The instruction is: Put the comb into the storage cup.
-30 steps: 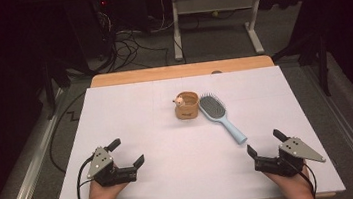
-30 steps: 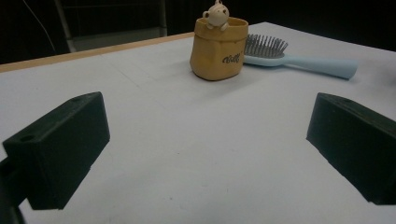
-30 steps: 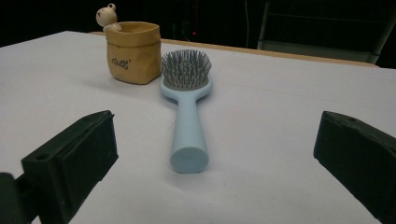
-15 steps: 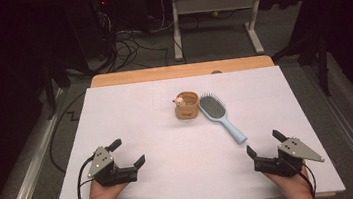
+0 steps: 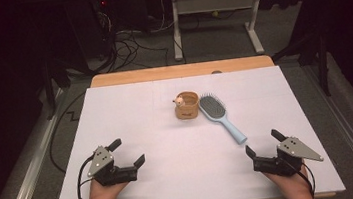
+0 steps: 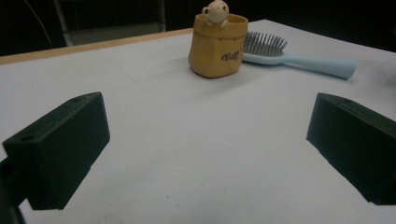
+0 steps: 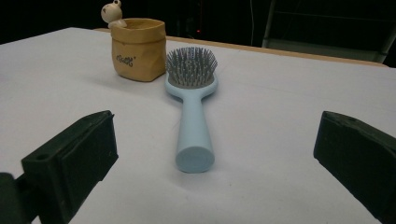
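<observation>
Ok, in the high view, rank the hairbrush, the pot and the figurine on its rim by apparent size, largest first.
1. Light blue hairbrush, the longest.
2. Tan pot.
3. Small white figurine, clearly the smallest.

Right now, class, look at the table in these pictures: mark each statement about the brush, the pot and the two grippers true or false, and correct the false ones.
1. The brush lies bristles up. True.
2. The pot lies tipped on its side. False: it stands upright, a small figure at its rim.
3. The left gripper is shut on the brush. False: its jaws are wide open and hold nothing.
4. The brush handle points toward the right gripper. True.
5. The right gripper is open. True.
6. The brush lies on the pot's left in the high view. False: it lies on its right, close beside it.
</observation>
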A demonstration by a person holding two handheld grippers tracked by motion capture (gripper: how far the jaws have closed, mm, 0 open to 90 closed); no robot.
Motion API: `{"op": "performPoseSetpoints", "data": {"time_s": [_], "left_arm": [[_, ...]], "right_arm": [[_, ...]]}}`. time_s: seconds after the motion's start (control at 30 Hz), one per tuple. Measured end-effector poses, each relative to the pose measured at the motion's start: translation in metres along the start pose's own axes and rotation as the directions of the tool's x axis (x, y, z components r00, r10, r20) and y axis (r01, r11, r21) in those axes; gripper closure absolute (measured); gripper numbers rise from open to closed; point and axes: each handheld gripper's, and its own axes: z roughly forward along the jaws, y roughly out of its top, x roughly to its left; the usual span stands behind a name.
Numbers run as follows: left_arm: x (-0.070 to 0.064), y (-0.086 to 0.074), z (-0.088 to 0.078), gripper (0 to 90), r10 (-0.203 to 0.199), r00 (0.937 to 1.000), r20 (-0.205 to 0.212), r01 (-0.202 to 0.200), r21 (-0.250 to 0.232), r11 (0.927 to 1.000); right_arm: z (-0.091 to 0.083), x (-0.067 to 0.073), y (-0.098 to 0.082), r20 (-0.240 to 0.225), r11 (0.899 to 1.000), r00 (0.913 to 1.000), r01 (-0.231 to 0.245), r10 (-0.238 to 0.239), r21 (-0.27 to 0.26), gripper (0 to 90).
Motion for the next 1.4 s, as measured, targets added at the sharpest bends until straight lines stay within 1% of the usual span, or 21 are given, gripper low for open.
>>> {"op": "performPoseSetpoints", "data": {"time_s": [0.1,0.23,0.4,0.63,0.73,0.77,0.8,0.83,0.9,0.97,1.03,1.07,1.17,1.2,1.27,1.3,1.4], "left_arm": [[0.0,0.0,0.001,0.0,0.001,1.0,0.005,-0.001,-0.002,1.0],[-0.001,0.0,0.002,0.0,-0.009,0.9998,0.019,0.009,-0.002,1.0],[0.0,0.0,0.003,0.0,-0.04,0.9979,0.05,0.039,0.017,0.9991],[-0.002,-0.001,0.004,0.0,-0.031,0.9977,0.061,0.03,0.02,0.9994],[-0.003,-0.001,0.004,0.0,-0.029,0.9973,0.068,0.028,0.021,0.9994],[-0.003,0.0,0.004,0.0,-0.028,0.9966,0.078,0.026,0.02,0.9995],[-0.004,0.0,0.004,0.0,-0.026,0.9955,0.092,0.024,0.016,0.9996],[-0.006,0.0,0.004,0.0,-0.012,0.9946,0.103,0.011,0.01,0.9999],[-0.008,0.001,0.004,0.0,0.011,0.9938,0.11,-0.011,0.002,0.9999],[-0.011,0.002,0.004,0.0,0.03,0.994,0.106,-0.03,0.001,0.9996],[-0.012,0.002,0.004,0.0,0.043,0.9943,0.098,-0.043,0.001,0.9991],[-0.012,0.001,0.004,0.0,0.046,0.9945,0.094,-0.046,0.003,0.9989],[-0.011,0.001,0.004,0.0,0.045,0.996,0.077,-0.045,0.008,0.9989],[-0.011,0.001,0.004,0.0,0.043,0.9965,0.072,-0.044,0.009,0.999],[-0.011,0.002,0.003,0.0,0.042,0.9977,0.054,-0.042,0.001,0.9991],[-0.01,0.002,0.003,0.0,0.041,0.9981,0.046,-0.041,-0.004,0.9992],[-0.009,0.002,0.002,0.0,0.031,0.999,0.031,-0.031,-0.013,0.9994]], "right_arm": [[0.001,0.001,0.001,-0.001,1.0,1.0,0.003,-0.003,0.001,0.3],[0.005,0.003,0.003,-0.002,1.0,1.0,0.007,-0.007,0.007,0.3],[0.011,0.005,0.005,-0.006,1.0,0.9999,0.013,-0.013,0.02,0.3],[0.023,0.007,0.011,-0.002,0.999,0.9999,0.014,-0.014,0.044,0.3],[0.031,0.008,0.013,-0.004,0.997,0.9999,0.017,-0.016,0.07,1.0],[0.035,0.008,0.014,-0.006,0.996,0.9999,0.017,-0.016,0.087,1.6],[0.039,0.008,0.014,-0.011,0.995,0.9998,0.017,-0.016,0.103,2.7],[0.043,0.008,0.015,-0.013,0.993,0.9999,0.013,-0.012,0.12,3.6],[0.053,0.007,0.016,-0.013,0.988,0.9999,0.004,-0.002,0.151,5.9],[0.062,0.006,0.017,-0.009,0.983,1.0,0.002,-0.001,0.184,8.0],[0.07,0.005,0.016,-0.01,0.978,1.0,0.002,0.0,0.209,11.9],[0.074,0.005,0.017,-0.01,0.974,0.9999,0.003,-0.001,0.228,13.9],[0.08,0.004,0.019,-0.008,0.965,1.0,0.005,-0.003,0.264,20.3],[0.082,0.004,0.02,-0.008,0.96,0.9999,0.009,-0.007,0.28,22.6],[0.084,0.004,0.021,-0.016,0.953,0.9998,0.015,-0.011,0.301,29.1],[0.085,0.004,0.021,-0.02,0.949,0.9997,0.019,-0.013,0.316,33.9],[0.088,0.005,0.02,-0.03,0.937,0.9994,0.025,-0.015,0.347,42.9]]}}
